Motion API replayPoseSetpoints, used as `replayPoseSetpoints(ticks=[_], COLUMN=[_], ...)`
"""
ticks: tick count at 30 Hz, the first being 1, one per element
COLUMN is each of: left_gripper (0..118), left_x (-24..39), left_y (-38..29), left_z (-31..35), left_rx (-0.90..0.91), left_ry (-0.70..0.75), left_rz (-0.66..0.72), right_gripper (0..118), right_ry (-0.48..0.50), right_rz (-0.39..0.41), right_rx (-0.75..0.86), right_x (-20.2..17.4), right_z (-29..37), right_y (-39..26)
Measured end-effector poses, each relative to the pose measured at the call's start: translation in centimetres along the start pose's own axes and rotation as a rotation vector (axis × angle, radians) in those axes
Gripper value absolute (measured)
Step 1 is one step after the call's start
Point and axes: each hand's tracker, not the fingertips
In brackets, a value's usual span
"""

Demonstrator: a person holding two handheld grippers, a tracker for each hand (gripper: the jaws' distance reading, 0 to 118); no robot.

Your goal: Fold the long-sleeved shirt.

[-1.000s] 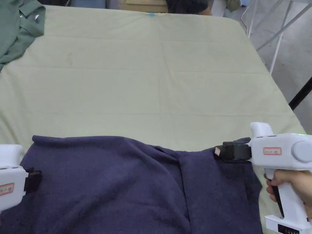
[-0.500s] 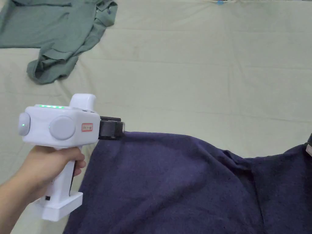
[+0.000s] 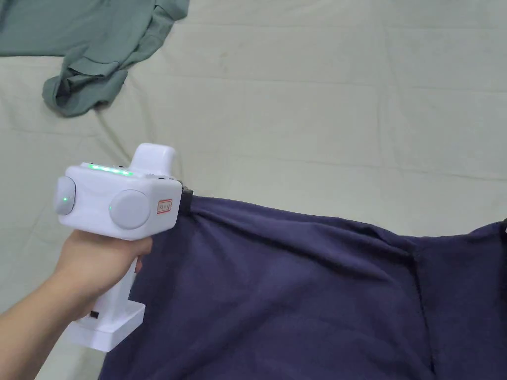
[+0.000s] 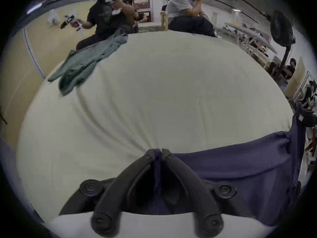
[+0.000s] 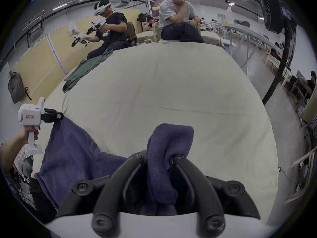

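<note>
The navy long-sleeved shirt (image 3: 307, 297) hangs stretched above the near edge of the pale green bed (image 3: 322, 123), its upper edge pinched at either end: the left hand-held gripper (image 4: 158, 151) clamps one corner, the right hand-held gripper (image 5: 158, 157) grips bunched cloth. A green garment (image 3: 94, 54) lies far left.

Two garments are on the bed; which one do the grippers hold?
The navy shirt, pinched by the left gripper and right gripper; the green garment lies untouched at the far corner.
</note>
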Motion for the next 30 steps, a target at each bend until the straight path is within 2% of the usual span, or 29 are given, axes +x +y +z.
replayPoseSetpoints(ticks=[2, 6, 10, 13, 18, 20, 22, 28, 30], left_gripper=[7, 7, 7, 7, 6, 6, 6, 6, 6], left_x=[-0.6, -1.2, -1.0, -1.1, -1.3, -0.8, -0.4, 0.1, -0.1], left_y=[0.3, 1.6, 3.1, 4.2, 7.5, 9.5, 11.8, 17.9, 18.3], left_z=[0.3, 3.0, 5.8, 6.9, 5.0, 4.5, 3.8, 2.9, 3.2], left_rx=[-0.019, 0.036, 0.12, 0.143, 0.167, 0.188, 0.213, 0.271, 0.291], left_ry=[-0.01, -0.016, 0.004, 0.017, 0.061, 0.087, 0.125, 0.16, 0.158], left_rz=[-0.029, 0.024, -0.013, 0.004, -0.007, -0.036, -0.075, -0.079, -0.053], right_gripper=[36, 36, 36, 36, 36, 36, 36, 36, 36], right_ry=[-0.008, -0.057, -0.049, -0.052, -0.098, -0.153, -0.175, -0.252, -0.238], right_rz=[0.01, 0.01, 0.07, 0.075, 0.065, 0.114, 0.116, 0.069, 0.025], right_rx=[0.014, 0.083, 0.103, 0.128, 0.183, 0.192, 0.205, 0.274, 0.273], right_x=[-0.5, -0.8, -1.9, -2.4, -2.3, -2.3, -1.9, -0.1, 0.5], right_z=[0.6, 2.1, 3.7, 4.0, 2.9, 2.0, 1.0, -1.9, -2.4], right_y=[0.2, 0.9, 1.9, 2.4, 5.0, 7.1, 9.3, 15.5, 16.5])
